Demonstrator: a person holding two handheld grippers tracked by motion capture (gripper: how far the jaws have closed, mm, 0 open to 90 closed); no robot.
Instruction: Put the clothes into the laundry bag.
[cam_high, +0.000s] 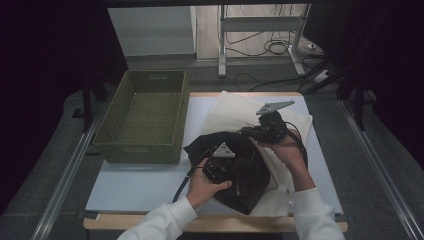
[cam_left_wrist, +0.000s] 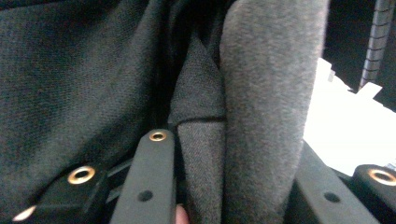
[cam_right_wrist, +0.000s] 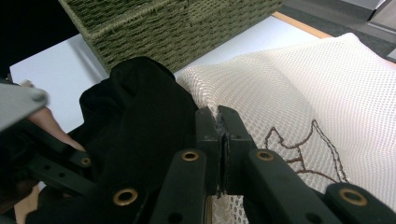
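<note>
A black garment (cam_high: 250, 180) lies bunched on a cream mesh bag (cam_high: 235, 112) in the middle of the white table. My left gripper (cam_high: 225, 152) sits on top of the garment. In the left gripper view its jaws (cam_left_wrist: 231, 144) are closed on a thick fold of the dark cloth (cam_left_wrist: 70, 70). My right gripper (cam_high: 248, 132) is just to the right, pointing left. In the right gripper view its jaws (cam_right_wrist: 222, 122) are shut on the edge of the mesh bag (cam_right_wrist: 299, 84), right beside the black garment (cam_right_wrist: 140, 107).
A green woven basket (cam_high: 145, 147) stands at the table's left, close to the garment, and its wall (cam_right_wrist: 177, 28) fills the background of the right gripper view. Bare white tabletop (cam_high: 135, 185) lies in front of the basket. Desk legs and cables stand beyond the far edge.
</note>
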